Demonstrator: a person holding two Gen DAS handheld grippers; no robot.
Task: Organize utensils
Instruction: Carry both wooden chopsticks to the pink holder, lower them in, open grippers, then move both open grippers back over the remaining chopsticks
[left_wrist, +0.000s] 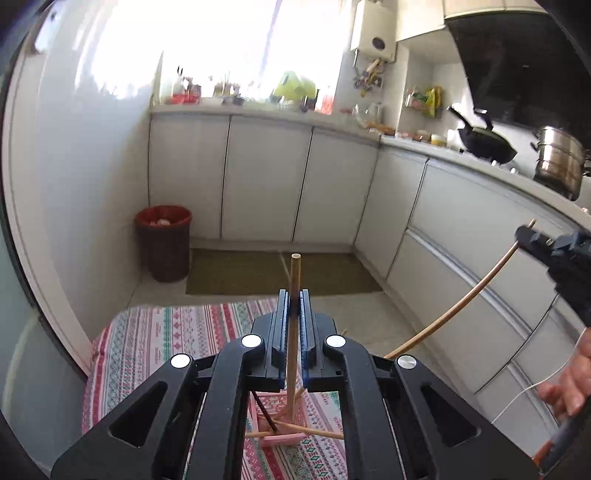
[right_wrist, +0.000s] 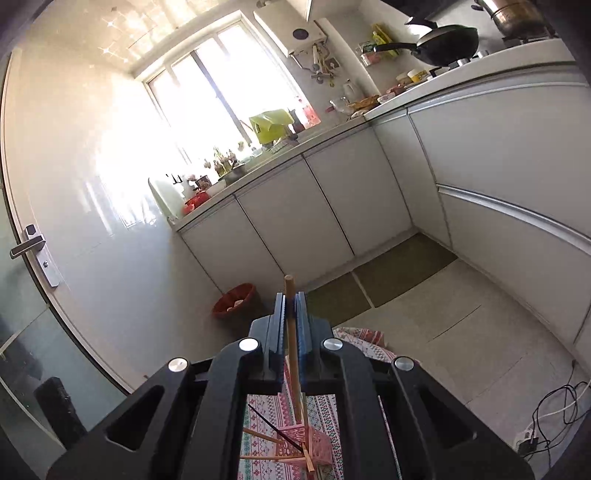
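My left gripper (left_wrist: 294, 295) is shut on a pale wooden chopstick (left_wrist: 294, 273) that stands upright between its pads, the tip poking above them. Below it a pink lattice basket (left_wrist: 282, 419) sits on a striped patterned cloth (left_wrist: 166, 350), with a dark chopstick (left_wrist: 266, 415) and several wooden ones lying in and across it. At the right edge, my right gripper (left_wrist: 546, 247) clamps another wooden chopstick (left_wrist: 461, 302), raised well above the cloth. In the right wrist view, the right gripper (right_wrist: 290, 297) is shut on that chopstick (right_wrist: 289, 288), above the pink basket (right_wrist: 314, 443).
A red waste bin (left_wrist: 164, 240) stands by the left wall. White cabinets run along the back and right, with a wok (left_wrist: 487, 142) and a steel pot (left_wrist: 559, 160) on the counter. A hand (left_wrist: 565, 391) shows at the right. Cables (right_wrist: 554, 413) lie on the floor.
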